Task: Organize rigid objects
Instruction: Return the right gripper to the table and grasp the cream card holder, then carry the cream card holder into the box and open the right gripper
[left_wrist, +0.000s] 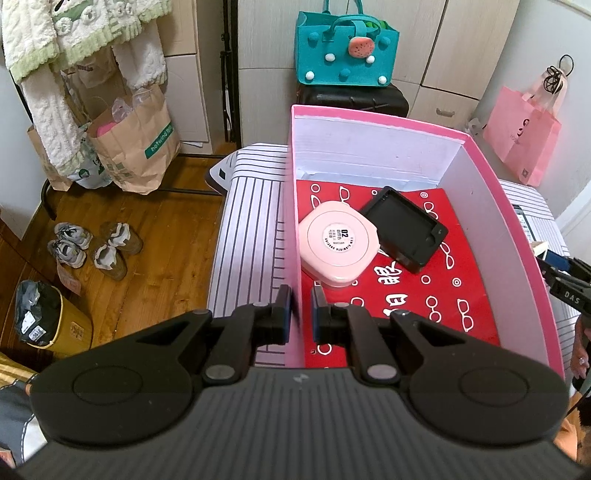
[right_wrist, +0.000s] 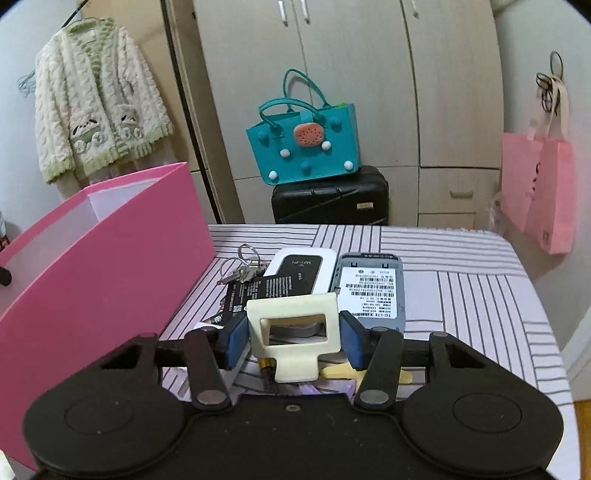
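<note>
My left gripper (left_wrist: 300, 302) is shut on the near left wall of the pink box (left_wrist: 476, 155). Inside the box, on a red printed sheet (left_wrist: 461, 295), lie a round-cornered pink case (left_wrist: 338, 243) and a black tray (left_wrist: 404, 232). In the right wrist view my right gripper (right_wrist: 293, 332) has its blue pads against both sides of a cream plastic frame (right_wrist: 291, 304), low over the striped table (right_wrist: 461, 295). Beyond it lie a white and black Wi-Fi router (right_wrist: 299, 269), a grey device back (right_wrist: 369, 284), keys (right_wrist: 240, 269) and a black battery (right_wrist: 255, 291). The pink box (right_wrist: 103, 266) stands to their left.
A teal felt bag (right_wrist: 303, 147) sits on a black suitcase (right_wrist: 328, 199) behind the table, before the wardrobe. Pink bags (right_wrist: 539, 192) hang at the right wall. On the wooden floor at left are shoes (left_wrist: 92, 247) and paper bags (left_wrist: 136, 147); a cardigan (right_wrist: 96, 99) hangs there.
</note>
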